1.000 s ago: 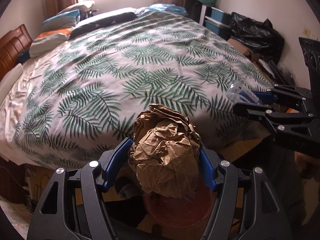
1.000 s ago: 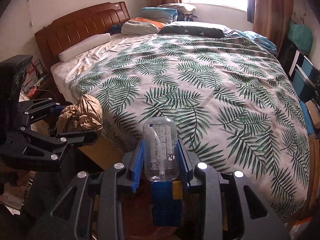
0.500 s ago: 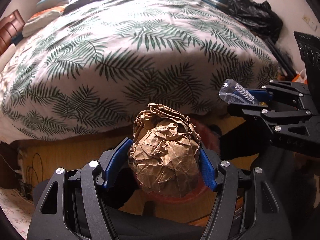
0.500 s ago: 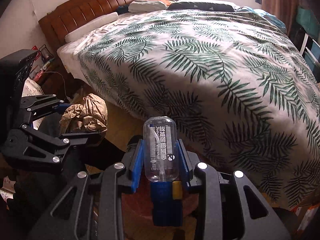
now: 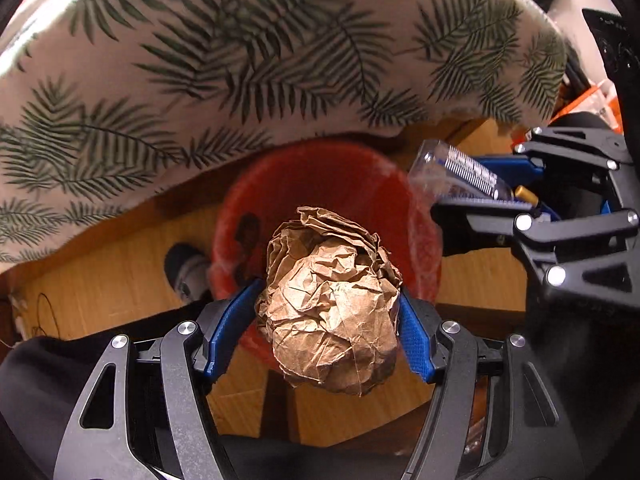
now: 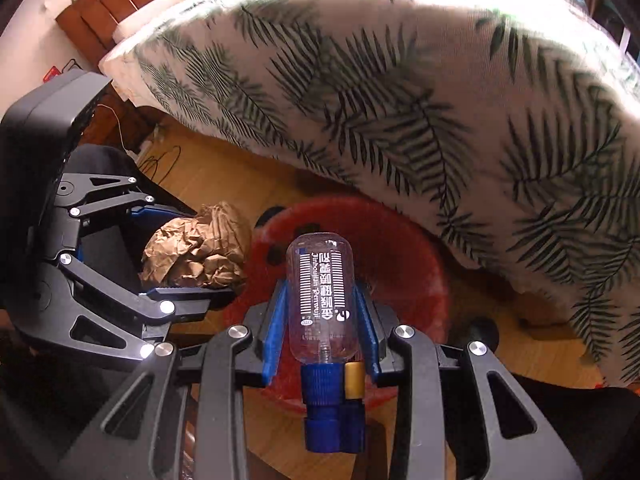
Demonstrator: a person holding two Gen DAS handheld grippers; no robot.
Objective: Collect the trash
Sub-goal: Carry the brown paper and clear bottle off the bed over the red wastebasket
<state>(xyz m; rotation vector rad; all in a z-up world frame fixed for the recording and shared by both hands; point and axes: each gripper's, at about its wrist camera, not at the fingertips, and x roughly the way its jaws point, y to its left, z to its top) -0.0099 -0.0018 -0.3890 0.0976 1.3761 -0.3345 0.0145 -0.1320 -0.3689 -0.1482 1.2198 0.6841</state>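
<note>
— Below the edge of the bed, what sits on the floor?
— At centre frame in both wrist views, a round red plastic bin [image 5: 320,184] stands on the yellow wooden floor [image 5: 104,280], its far rim tucked under the hanging white bedspread with green fern leaves [image 5: 240,60].
— And the left gripper [image 5: 328,320]?
— Its blue-padded jaws are clenched on a crumpled ball of brown paper [image 5: 332,308], held above the near rim of the bin. In the right wrist view the ball [image 6: 196,248] appears at middle left, just beside the bin's [image 6: 400,240] left rim.
— The right gripper [image 6: 322,320]?
— Its jaws are grasping a clear plastic bottle with a blue cap [image 6: 322,300], cap toward the camera, over the bin's opening.
— Anything else nearby?
— A dark rounded object [image 5: 186,272] lies on the floor touching the bin's left side; what it is I cannot tell. A thin cable [image 6: 160,160] trails across the floor at upper left.
</note>
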